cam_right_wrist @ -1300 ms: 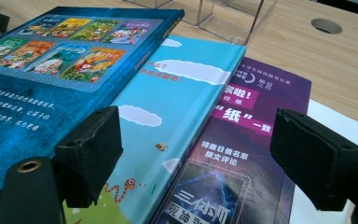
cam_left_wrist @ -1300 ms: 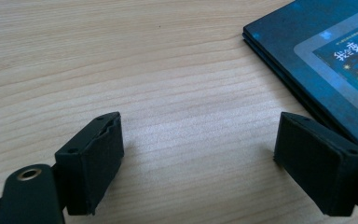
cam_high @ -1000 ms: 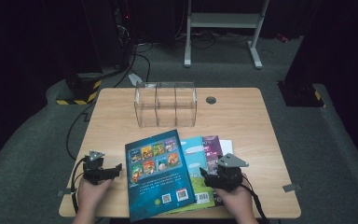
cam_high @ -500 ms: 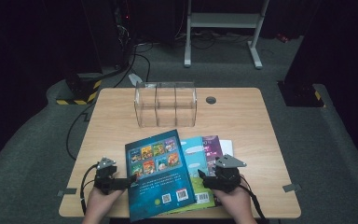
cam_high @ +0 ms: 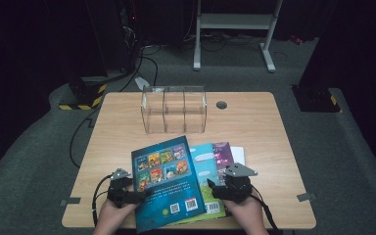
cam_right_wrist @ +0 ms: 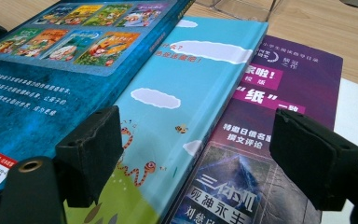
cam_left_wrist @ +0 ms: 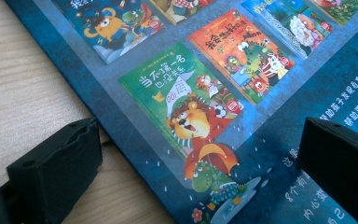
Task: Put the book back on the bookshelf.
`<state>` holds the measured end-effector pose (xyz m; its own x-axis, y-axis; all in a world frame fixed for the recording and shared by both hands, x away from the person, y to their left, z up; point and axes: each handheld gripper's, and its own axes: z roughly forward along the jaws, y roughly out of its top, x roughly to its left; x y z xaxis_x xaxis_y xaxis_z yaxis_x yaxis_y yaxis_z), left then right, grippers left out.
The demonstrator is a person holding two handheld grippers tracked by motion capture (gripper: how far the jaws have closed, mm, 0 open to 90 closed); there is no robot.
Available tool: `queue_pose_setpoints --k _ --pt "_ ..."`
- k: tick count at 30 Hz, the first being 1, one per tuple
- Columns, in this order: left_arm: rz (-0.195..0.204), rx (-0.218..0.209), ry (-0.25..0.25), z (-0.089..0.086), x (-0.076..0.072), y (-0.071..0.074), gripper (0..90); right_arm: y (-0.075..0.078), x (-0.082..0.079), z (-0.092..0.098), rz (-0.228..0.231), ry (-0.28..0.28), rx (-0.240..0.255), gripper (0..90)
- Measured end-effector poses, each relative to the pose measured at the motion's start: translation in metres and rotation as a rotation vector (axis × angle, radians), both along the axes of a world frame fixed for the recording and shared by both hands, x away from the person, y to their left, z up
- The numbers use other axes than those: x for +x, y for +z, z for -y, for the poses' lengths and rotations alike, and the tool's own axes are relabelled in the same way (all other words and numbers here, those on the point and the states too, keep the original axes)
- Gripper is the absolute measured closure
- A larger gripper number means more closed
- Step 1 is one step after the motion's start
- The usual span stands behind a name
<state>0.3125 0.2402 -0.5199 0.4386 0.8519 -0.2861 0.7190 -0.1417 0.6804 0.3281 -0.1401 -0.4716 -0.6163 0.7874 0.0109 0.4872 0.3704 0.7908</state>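
Observation:
A dark blue picture book [cam_high: 166, 188] lies on top of a fanned stack at the table's near edge, over a light blue book [cam_high: 206, 169] and a purple book [cam_high: 223, 154]. My left gripper [cam_high: 138, 196] is at the dark blue book's left edge. Its jaws have just been opening, and in the left gripper view [cam_left_wrist: 200, 135] one jaw stands over the wood and the other over the cover [cam_left_wrist: 205, 93], pressing nothing. My right gripper [cam_high: 215, 190] stands open at the stack's right, its jaws [cam_right_wrist: 198, 126] straddling the light blue book [cam_right_wrist: 177, 107] and purple book [cam_right_wrist: 261, 135].
A clear three-compartment acrylic box [cam_high: 174, 110] stands at the back middle of the wooden table [cam_high: 254, 122]. A white sheet [cam_high: 239, 154] pokes out from under the purple book. A round cable hole [cam_high: 221, 105] sits beside the box.
My left gripper has moved right, up to the dark blue book's left edge. The right gripper and the books have kept still.

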Motion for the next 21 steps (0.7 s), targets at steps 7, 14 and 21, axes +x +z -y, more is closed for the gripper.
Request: queue_pose_setpoints --k 7,14,21 --pt "0.009 0.012 -0.01 0.0016 -0.0013 0.0008 0.3 -0.0015 -0.0002 -0.0028 -0.003 0.002 -0.015 17.2" --pt "0.03 0.034 -0.008 0.0052 -0.0025 0.0025 0.5 -0.0007 -0.001 -0.002 0.003 -0.003 -0.006 18.4" --pt "0.037 0.045 -0.003 0.0073 -0.0027 0.003 0.6 -0.0008 -0.0008 -0.0019 0.006 -0.006 -0.008 18.3"
